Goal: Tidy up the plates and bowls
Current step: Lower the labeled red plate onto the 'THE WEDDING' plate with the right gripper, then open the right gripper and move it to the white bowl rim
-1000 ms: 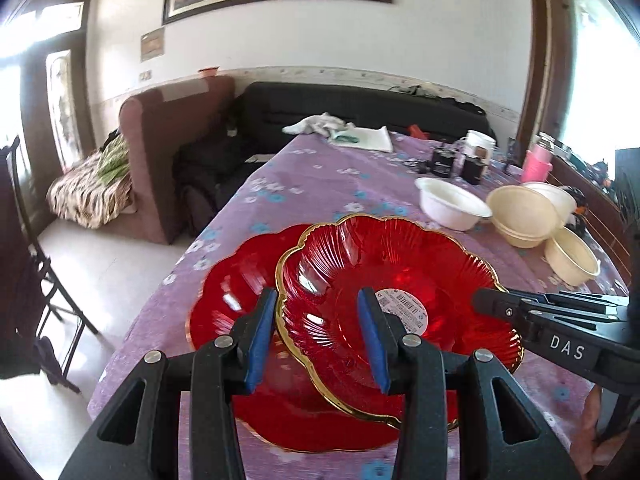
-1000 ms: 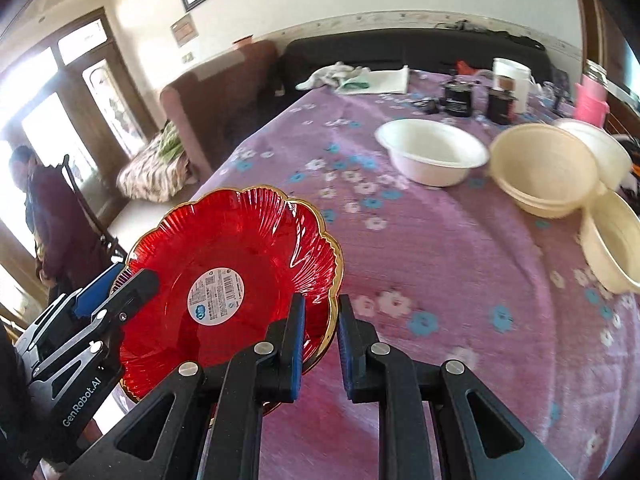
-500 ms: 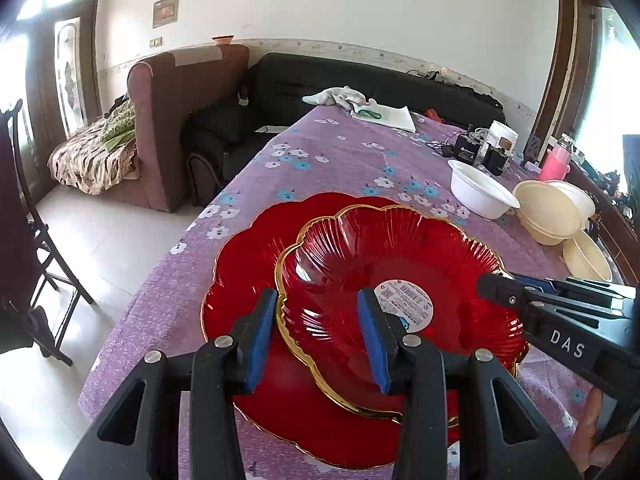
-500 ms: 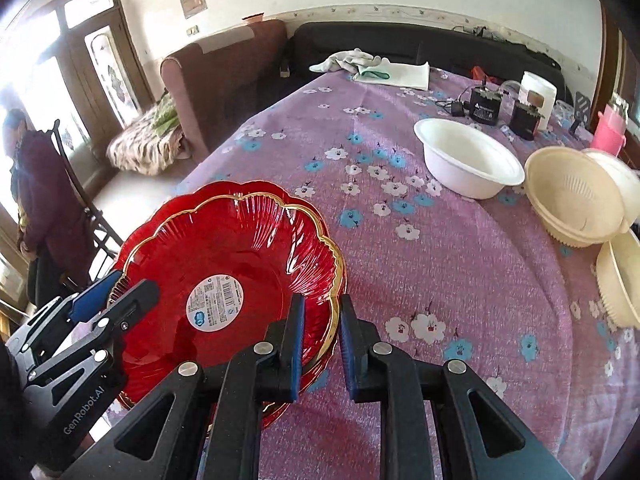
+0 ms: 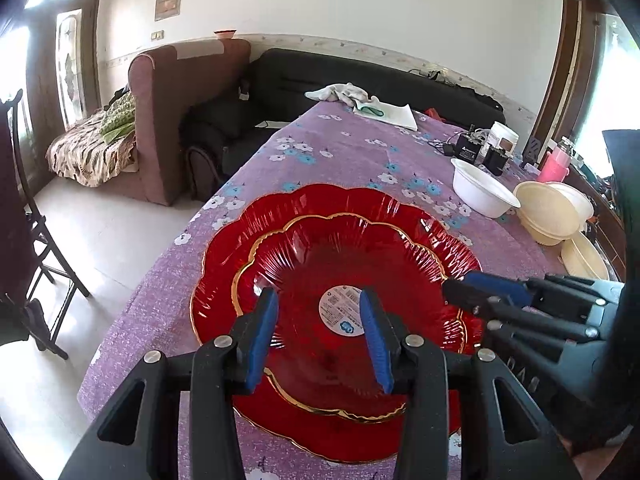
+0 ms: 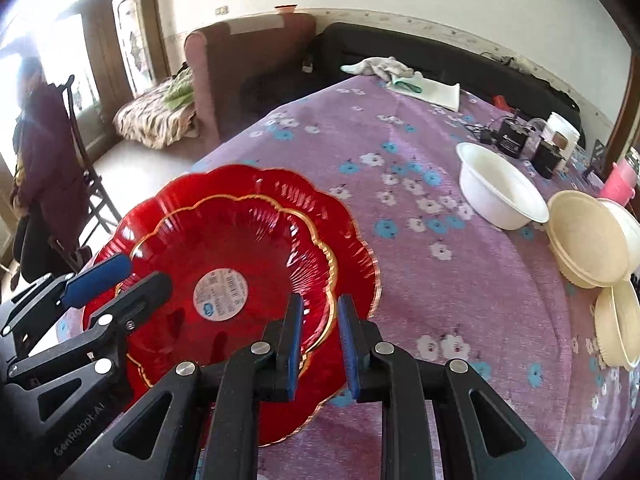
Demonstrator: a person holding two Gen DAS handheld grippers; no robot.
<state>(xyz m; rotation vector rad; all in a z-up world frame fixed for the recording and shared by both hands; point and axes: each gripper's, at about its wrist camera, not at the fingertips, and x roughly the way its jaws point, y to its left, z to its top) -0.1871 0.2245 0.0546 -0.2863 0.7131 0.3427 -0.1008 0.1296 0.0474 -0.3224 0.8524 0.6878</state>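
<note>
the smaller red plate [image 5: 320, 264] lies nested in the larger red plate [image 5: 224, 248] at the near end of the purple flowered surface [image 5: 340, 152]. the left tongs [image 5: 318, 334] hang spread above the smaller plate's near rim, opening, pinching nothing. the right tongs [image 6: 319, 334] straddle its right rim, slightly parted, pads not visibly pressing. beyond the plates sit a white bowl [image 6: 500, 192] and cream bowls [image 6: 588, 240].

The smaller plate [image 5: 320, 264] sits nested on the larger plate [image 5: 224, 256] at the table's [image 5: 344, 152] near end, bowls [image 5: 548, 216] off right.
</note>
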